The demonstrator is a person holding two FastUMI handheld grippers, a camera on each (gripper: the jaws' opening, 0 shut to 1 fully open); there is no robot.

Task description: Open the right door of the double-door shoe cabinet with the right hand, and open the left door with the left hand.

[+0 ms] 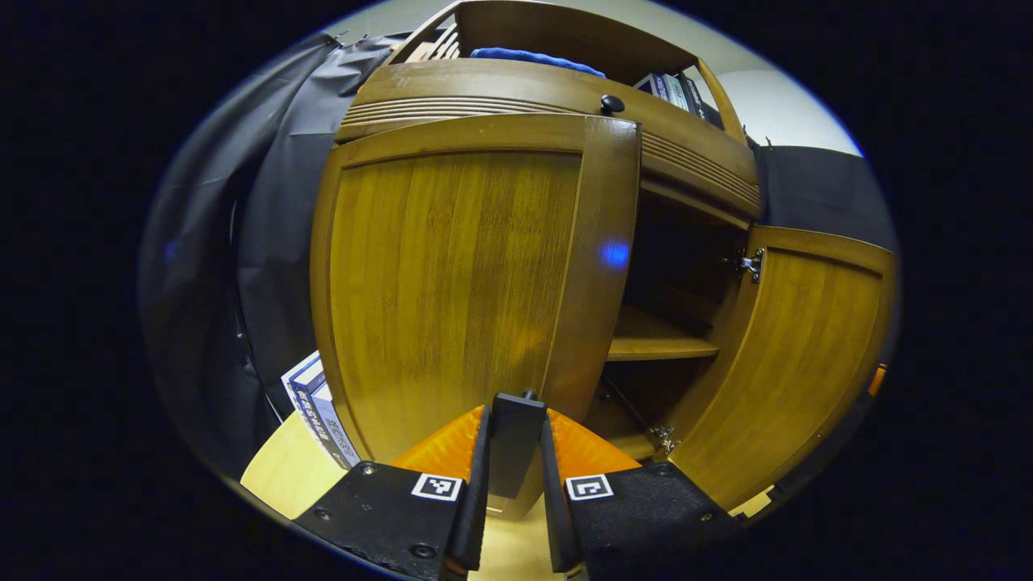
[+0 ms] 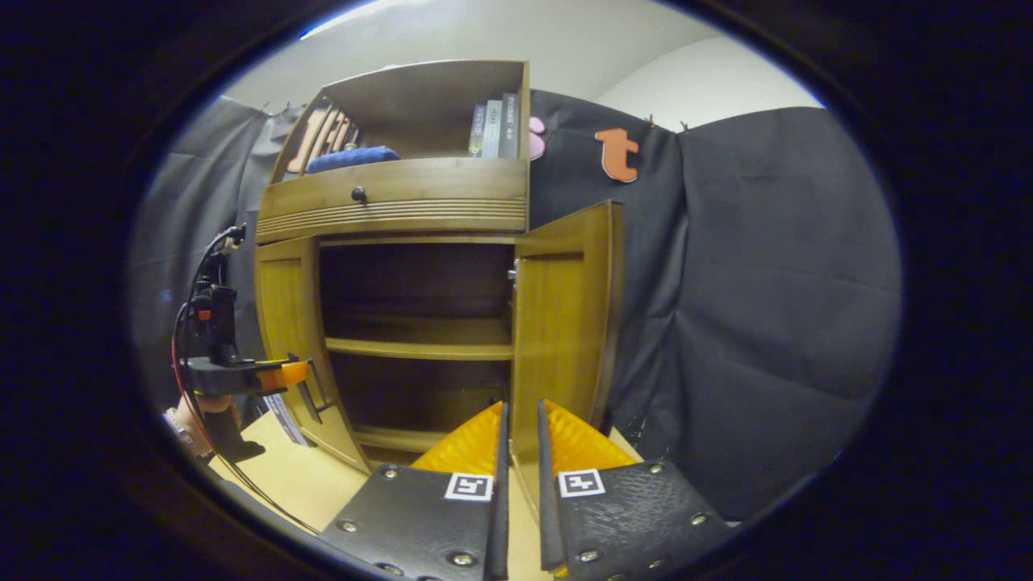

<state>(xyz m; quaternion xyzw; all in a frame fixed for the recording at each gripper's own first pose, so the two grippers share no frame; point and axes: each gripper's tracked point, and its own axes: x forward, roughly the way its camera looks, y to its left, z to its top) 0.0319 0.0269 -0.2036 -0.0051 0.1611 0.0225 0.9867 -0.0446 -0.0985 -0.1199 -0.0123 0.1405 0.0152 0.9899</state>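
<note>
The wooden shoe cabinet (image 2: 403,202) stands with both doors swung out. In the left gripper view the left door (image 1: 452,290) is close in front of me. My left gripper (image 1: 516,452) is shut on its dark handle (image 1: 516,436) near the door's free edge. The right door (image 1: 807,363) hangs wide open on its hinges. In the right gripper view that right door (image 2: 565,323) stands ahead, showing its inner face. My right gripper (image 2: 520,452) is shut to a narrow slit and holds nothing. The left gripper (image 2: 311,395) and a hand (image 2: 194,428) are at the left door (image 2: 282,323).
Dark inner shelves (image 2: 420,347) show inside. A drawer with a black knob (image 1: 612,103) sits above the doors, with a blue cloth (image 2: 351,157) and books (image 2: 494,125) on the open top shelf. Books (image 1: 315,407) lean by the cabinet's left foot. Black cloth hangs on both sides.
</note>
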